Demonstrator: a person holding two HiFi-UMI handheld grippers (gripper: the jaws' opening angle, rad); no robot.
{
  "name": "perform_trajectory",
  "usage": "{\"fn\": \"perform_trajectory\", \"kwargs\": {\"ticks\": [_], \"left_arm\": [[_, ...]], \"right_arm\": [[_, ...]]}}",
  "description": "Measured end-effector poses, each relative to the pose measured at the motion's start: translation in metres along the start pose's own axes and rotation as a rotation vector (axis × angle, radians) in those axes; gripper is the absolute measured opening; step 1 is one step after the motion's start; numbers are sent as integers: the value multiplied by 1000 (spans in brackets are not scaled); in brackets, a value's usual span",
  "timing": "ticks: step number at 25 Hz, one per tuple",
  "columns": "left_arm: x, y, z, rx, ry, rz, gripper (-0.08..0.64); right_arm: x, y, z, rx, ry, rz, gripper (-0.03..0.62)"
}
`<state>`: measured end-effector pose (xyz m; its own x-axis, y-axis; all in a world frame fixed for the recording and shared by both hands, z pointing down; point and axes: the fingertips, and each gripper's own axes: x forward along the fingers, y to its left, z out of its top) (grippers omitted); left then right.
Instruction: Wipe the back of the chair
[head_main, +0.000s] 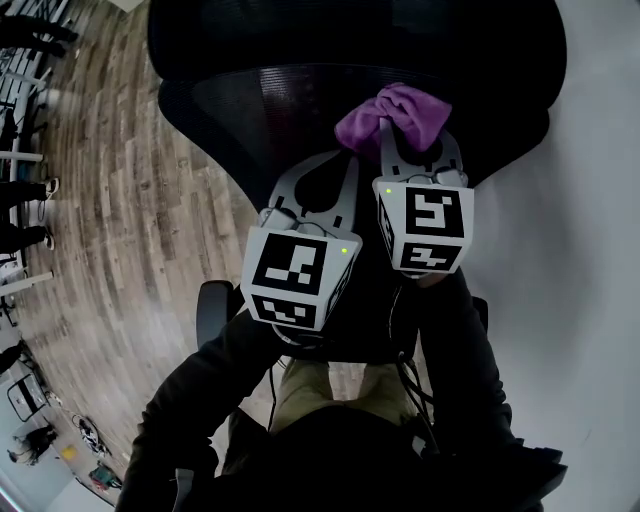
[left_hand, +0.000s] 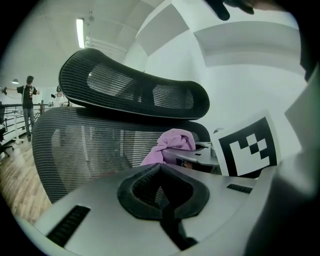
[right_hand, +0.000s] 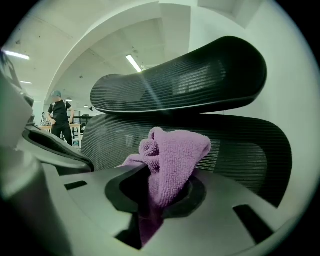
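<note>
The black mesh chair back (head_main: 290, 100) fills the top of the head view, with its headrest (head_main: 350, 30) beyond it. My right gripper (head_main: 405, 135) is shut on a bunched purple cloth (head_main: 395, 112), which is at the mesh right of centre; contact is hard to tell. In the right gripper view the cloth (right_hand: 172, 160) bulges out of the gripper (right_hand: 161, 176) just before the chair back (right_hand: 240, 145), under the headrest (right_hand: 185, 82). My left gripper (head_main: 345, 165) is beside it on the left, shut and empty (left_hand: 161, 167), facing the mesh (left_hand: 75, 145). The cloth (left_hand: 172, 142) shows to its right.
Wood-plank floor (head_main: 110, 200) lies to the left and a white wall (head_main: 600, 200) to the right. A black armrest (head_main: 212, 310) sits by my left sleeve. Desks and gear line the far left edge (head_main: 20, 150). A person (left_hand: 27, 100) stands far off in the room.
</note>
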<state>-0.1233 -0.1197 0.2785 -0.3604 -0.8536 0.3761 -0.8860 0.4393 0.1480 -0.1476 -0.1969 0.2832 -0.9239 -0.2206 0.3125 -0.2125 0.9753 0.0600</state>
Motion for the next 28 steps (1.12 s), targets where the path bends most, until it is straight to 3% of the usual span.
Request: {"fn": "perform_trajectory", "kwargs": {"ticks": [18, 28], "left_arm": [[-36, 73, 2, -35, -13, 80, 0], [-63, 121, -17, -62, -22, 135, 0]], "right_arm": [[40, 77, 23, -40, 1, 86, 69], [62, 132, 23, -67, -5, 124, 69]]}}
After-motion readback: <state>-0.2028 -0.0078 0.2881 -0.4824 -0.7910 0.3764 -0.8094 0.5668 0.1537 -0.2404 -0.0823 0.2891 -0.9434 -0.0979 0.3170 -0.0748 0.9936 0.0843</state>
